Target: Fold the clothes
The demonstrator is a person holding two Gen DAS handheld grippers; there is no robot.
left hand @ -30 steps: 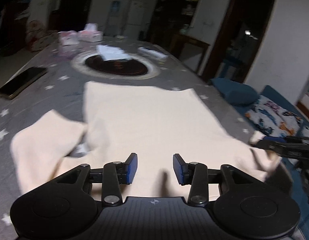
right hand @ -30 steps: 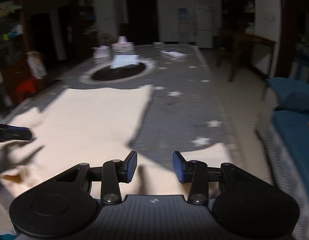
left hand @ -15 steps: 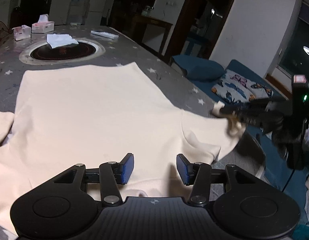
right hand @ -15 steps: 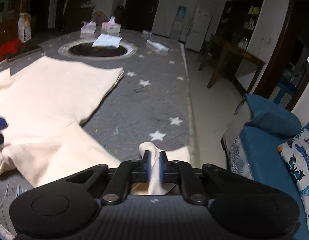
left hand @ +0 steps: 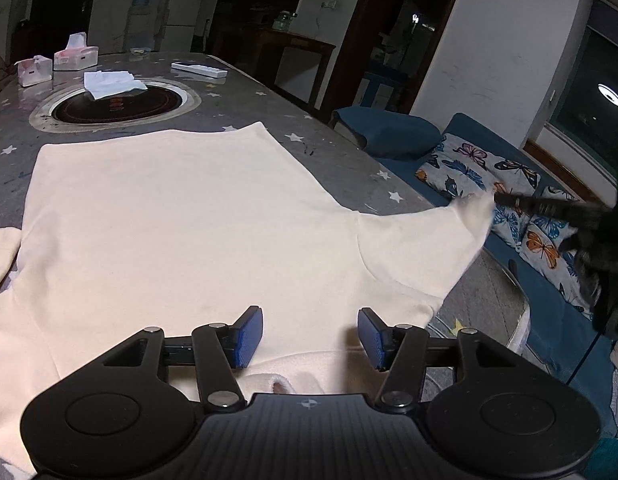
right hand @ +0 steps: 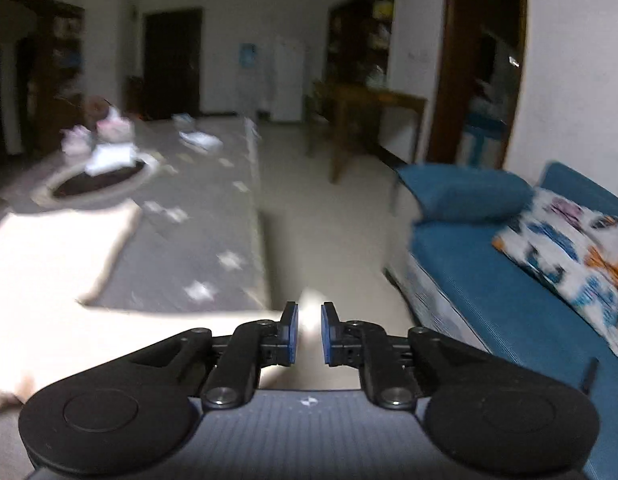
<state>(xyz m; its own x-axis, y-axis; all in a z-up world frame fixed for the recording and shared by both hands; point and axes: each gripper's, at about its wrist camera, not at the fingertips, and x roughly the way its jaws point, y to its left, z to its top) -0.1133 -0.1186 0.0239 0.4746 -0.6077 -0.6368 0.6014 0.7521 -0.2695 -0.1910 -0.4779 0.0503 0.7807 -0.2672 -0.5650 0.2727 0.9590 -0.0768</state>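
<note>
A cream long-sleeved top (left hand: 181, 216) lies spread flat on the grey star-patterned table (left hand: 329, 152). My left gripper (left hand: 310, 334) is open and empty, hovering low over the top's near edge by the collar. My right gripper (right hand: 309, 334) has its jaws close together with the cream sleeve end (right hand: 309, 320) between them; a small gap shows on each side. In the left wrist view the right gripper (left hand: 509, 200) holds the sleeve tip (left hand: 475, 210) stretched out past the table's right edge. The right wrist view is motion-blurred.
A round dark inset (left hand: 117, 104) with a white cloth (left hand: 109, 84) lies at the table's far end, with two tissue boxes (left hand: 75, 56) and a remote (left hand: 199, 70). A blue sofa (right hand: 509, 300) with patterned pillows (left hand: 481, 168) stands right of the table.
My right gripper closed on the sleeve end and pulled it out to the right, off the table edge. My left gripper swung right along the top's near edge and stayed open.
</note>
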